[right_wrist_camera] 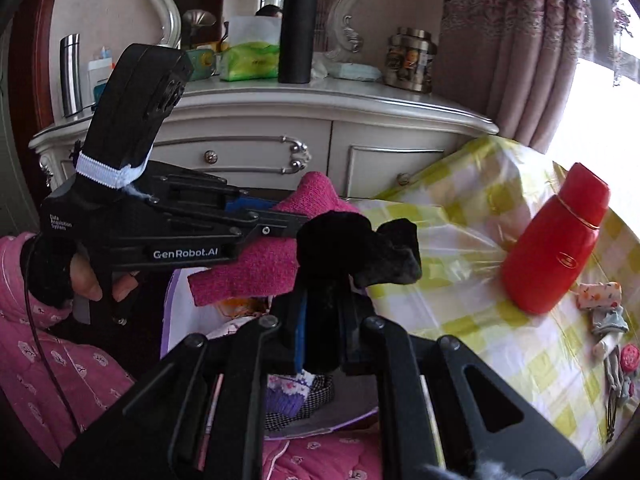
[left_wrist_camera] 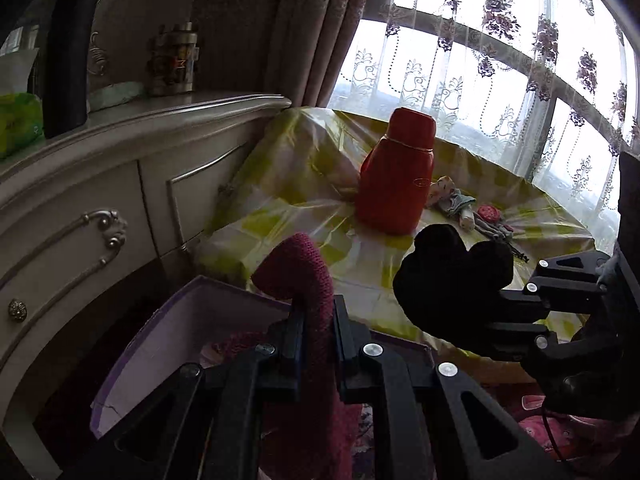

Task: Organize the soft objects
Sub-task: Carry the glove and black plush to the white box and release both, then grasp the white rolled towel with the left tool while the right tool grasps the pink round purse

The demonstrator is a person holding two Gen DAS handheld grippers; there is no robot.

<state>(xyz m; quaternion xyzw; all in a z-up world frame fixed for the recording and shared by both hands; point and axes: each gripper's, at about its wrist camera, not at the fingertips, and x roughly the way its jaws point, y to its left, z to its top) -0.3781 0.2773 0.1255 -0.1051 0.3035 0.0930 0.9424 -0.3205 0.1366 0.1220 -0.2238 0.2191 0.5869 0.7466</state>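
In the left wrist view my left gripper [left_wrist_camera: 318, 320] is shut on a crimson knitted sock [left_wrist_camera: 296, 272], whose toe curls up above the jaws. Under it lies an open purple box [left_wrist_camera: 168, 344]. My right gripper [left_wrist_camera: 504, 312] comes in from the right, shut on a black fluffy sock [left_wrist_camera: 452, 276]. In the right wrist view the right gripper [right_wrist_camera: 322, 320] clamps the black fluffy sock [right_wrist_camera: 340, 244], and the left gripper [right_wrist_camera: 288, 226] holds the pink knitted sock [right_wrist_camera: 260, 272] just beyond it. Both socks hang over the purple box [right_wrist_camera: 170, 320], which holds other soft items.
A red thermos [right_wrist_camera: 556, 244] stands on the table with a yellow-checked cloth [right_wrist_camera: 460, 320], with small socks [right_wrist_camera: 604, 308] beside it. A white dresser [right_wrist_camera: 320, 148] with a black flask [right_wrist_camera: 298, 28] is behind. A person's pink quilted sleeve [right_wrist_camera: 52, 360] is at the left.
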